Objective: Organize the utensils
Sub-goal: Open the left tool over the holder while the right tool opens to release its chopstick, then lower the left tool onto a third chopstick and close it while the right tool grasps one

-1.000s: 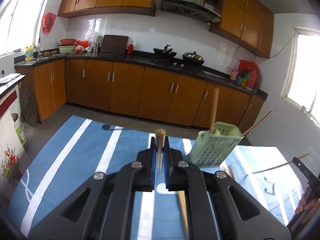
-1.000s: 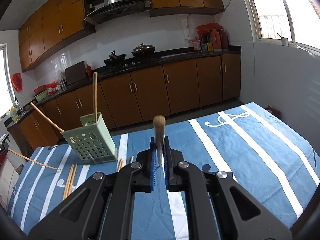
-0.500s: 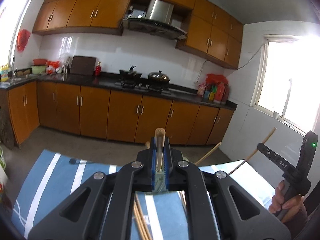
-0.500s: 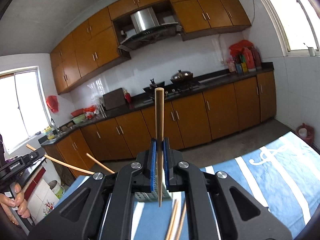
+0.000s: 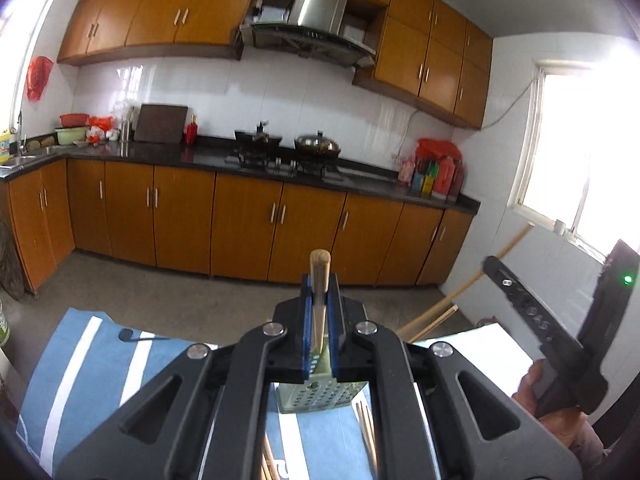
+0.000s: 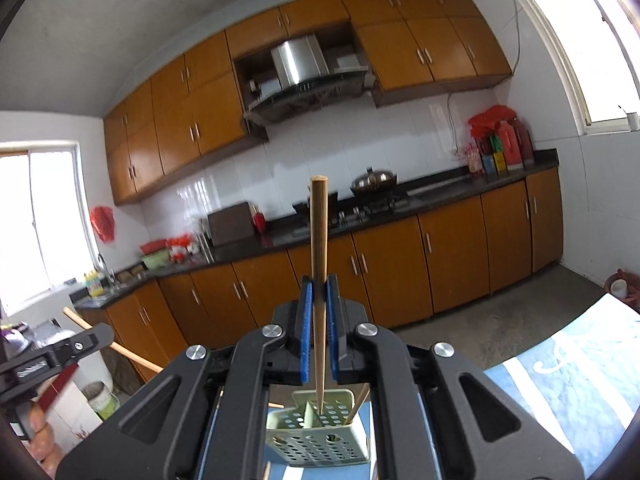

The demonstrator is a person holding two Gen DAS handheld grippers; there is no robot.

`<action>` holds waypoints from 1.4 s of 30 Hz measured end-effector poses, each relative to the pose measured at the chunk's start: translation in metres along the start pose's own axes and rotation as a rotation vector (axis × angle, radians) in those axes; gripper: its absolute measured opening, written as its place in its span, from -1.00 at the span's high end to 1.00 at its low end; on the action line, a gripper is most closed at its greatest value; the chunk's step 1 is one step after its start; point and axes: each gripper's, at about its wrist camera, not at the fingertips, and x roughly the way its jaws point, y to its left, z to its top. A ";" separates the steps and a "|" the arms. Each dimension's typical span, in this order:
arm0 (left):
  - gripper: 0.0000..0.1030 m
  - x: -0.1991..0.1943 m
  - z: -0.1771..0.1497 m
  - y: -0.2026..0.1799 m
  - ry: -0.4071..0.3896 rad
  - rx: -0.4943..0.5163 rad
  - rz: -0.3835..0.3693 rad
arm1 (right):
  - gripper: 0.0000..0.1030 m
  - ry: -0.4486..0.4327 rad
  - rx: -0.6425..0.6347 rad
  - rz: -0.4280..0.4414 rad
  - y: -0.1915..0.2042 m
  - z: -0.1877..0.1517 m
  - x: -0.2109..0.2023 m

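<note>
Left gripper [image 5: 319,312] is clamped on a wooden chopstick [image 5: 319,280] between its blue pads, rounded end sticking up past the fingertips, rest running down behind the pads. Right gripper [image 6: 319,328] is likewise clamped on its own chopstick [image 6: 319,264], held nearly upright w/ the thick flat end high above the pads and the thin tip pointing down over the holder. Just below/ahead of both grippers sits the pale green perforated utensil holder [image 6: 320,440] on the table [image 6: 560,392], which has a blue cloth w/ white stripes. In the right wrist view the holder is split into compartments; the tip hangs over one near the divider, prob. not yet touching, hard to tell. Another chopstick [image 6: 358,404] leans in the holder's right part. Loose chopsticks [image 5: 368,432] lie on the cloth beside the holder. Left wrist view also shows the right gripper's body off to the right w/ a hand [image 5: 560,420] on it. Behind: kitchen w/ orange cabinets [image 5: 240,224], dark worktop, range hood [image 5: 316,12].
</note>
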 end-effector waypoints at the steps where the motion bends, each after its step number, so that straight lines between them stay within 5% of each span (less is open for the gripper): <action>1: 0.85 0.008 -0.003 0.001 0.017 0.003 0.001 | 0.85 0.017 -0.001 -0.005 0.002 -0.004 0.005; 13: 0.79 0.057 -0.030 0.020 0.130 -0.046 0.004 | 0.82 0.124 0.016 -0.024 -0.007 -0.025 0.020; 18: 0.69 0.041 -0.026 0.020 0.097 -0.053 0.016 | 0.48 0.082 0.012 -0.024 -0.011 -0.014 0.001; 25: 0.61 -0.007 -0.031 0.031 0.042 -0.050 0.046 | 0.48 0.092 0.026 -0.081 -0.036 -0.022 -0.042; 33: 0.49 -0.033 -0.096 0.056 0.125 -0.006 0.138 | 0.48 0.359 0.018 -0.212 -0.079 -0.107 -0.046; 37: 0.47 -0.020 -0.146 0.067 0.242 -0.001 0.168 | 0.49 0.550 0.054 -0.174 -0.082 -0.169 -0.035; 42: 0.47 -0.003 -0.194 0.081 0.372 -0.056 0.166 | 0.51 0.652 0.035 -0.116 -0.064 -0.212 -0.029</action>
